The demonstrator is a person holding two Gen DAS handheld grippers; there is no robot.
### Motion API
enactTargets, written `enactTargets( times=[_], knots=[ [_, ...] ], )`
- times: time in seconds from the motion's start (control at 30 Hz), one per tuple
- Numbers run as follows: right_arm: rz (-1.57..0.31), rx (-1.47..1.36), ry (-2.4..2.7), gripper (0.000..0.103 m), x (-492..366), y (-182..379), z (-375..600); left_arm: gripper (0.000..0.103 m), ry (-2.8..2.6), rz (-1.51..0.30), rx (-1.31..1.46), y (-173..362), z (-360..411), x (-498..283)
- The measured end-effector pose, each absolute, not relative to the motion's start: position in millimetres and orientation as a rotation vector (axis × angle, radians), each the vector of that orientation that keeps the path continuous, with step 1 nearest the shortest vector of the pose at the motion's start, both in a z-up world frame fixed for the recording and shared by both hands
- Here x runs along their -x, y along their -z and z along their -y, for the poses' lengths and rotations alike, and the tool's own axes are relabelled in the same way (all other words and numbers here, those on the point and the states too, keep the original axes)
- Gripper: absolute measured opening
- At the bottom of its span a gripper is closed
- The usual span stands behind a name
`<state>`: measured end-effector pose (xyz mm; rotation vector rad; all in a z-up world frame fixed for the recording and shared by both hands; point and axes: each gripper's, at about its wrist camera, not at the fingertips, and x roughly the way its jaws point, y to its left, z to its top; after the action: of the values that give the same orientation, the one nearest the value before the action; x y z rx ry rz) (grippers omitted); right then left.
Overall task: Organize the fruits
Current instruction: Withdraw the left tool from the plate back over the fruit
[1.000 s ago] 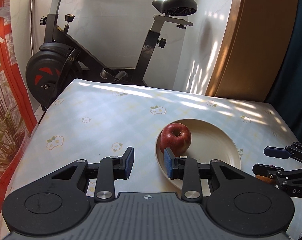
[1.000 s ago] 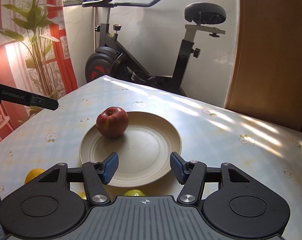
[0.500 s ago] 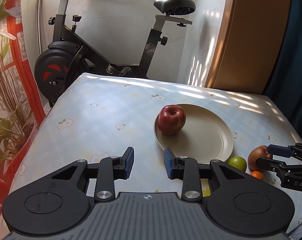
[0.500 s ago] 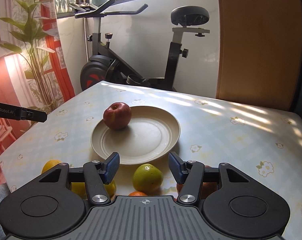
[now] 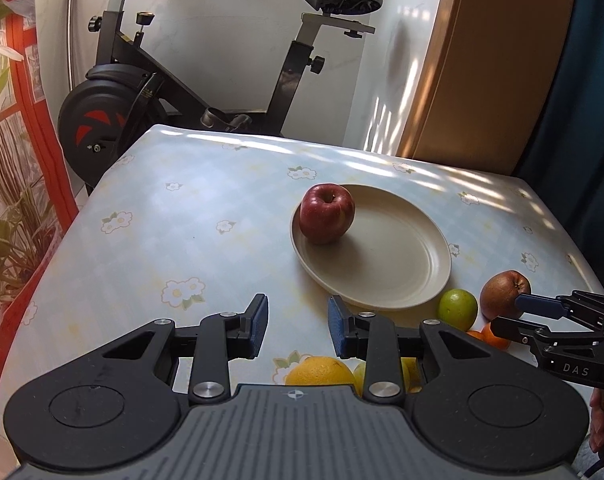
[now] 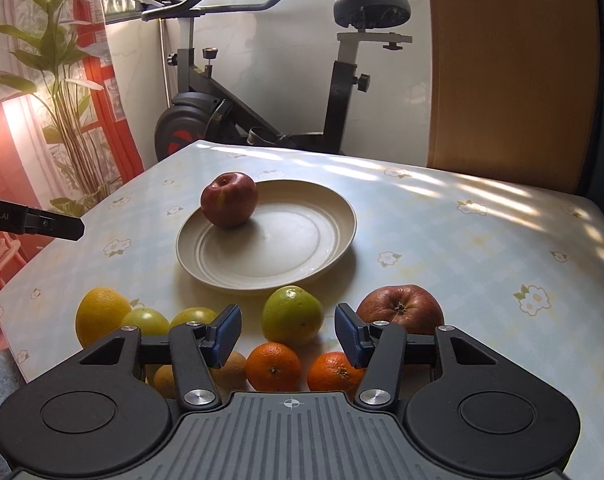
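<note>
Your right claw (image 6: pixel 288 334) is released and empty, above the green fruit (image 6: pixel 292 314) just beside the plate (image 6: pixel 325 248). Your left claw (image 5: pixel 298 324) is also empty. Clenching off-centre could roll it into the oranges (image 6: pixel 274 366).

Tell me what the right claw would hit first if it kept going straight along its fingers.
Most likely the green fruit: it sits centred between the right claw fingers, just ahead, nothing gripped. The two small oranges lie lower and nearer, so a steep path might meet those first; depth is hard to judge.
</note>
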<state>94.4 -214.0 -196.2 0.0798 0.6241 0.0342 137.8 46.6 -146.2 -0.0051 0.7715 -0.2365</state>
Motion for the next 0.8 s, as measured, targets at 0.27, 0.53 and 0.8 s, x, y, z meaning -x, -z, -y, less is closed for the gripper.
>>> enactTargets(
  times=[0.27, 0.53, 0.8],
  knots=[
    [-0.636, -0.071, -0.038, 0.049, -92, 200, 215, 0.035, 0.249, -0.779, 0.002, 149, -43, -137],
    [-0.644, -0.064, -0.035, 0.049, -93, 203, 215, 0.035, 0.256, -0.791, 0.0, 153, -42, -136],
    [-0.657, -0.059, -0.026, 0.049, -91, 208, 216, 0.035, 0.251, -0.799, 0.004, 155, -42, -136]
  ],
)
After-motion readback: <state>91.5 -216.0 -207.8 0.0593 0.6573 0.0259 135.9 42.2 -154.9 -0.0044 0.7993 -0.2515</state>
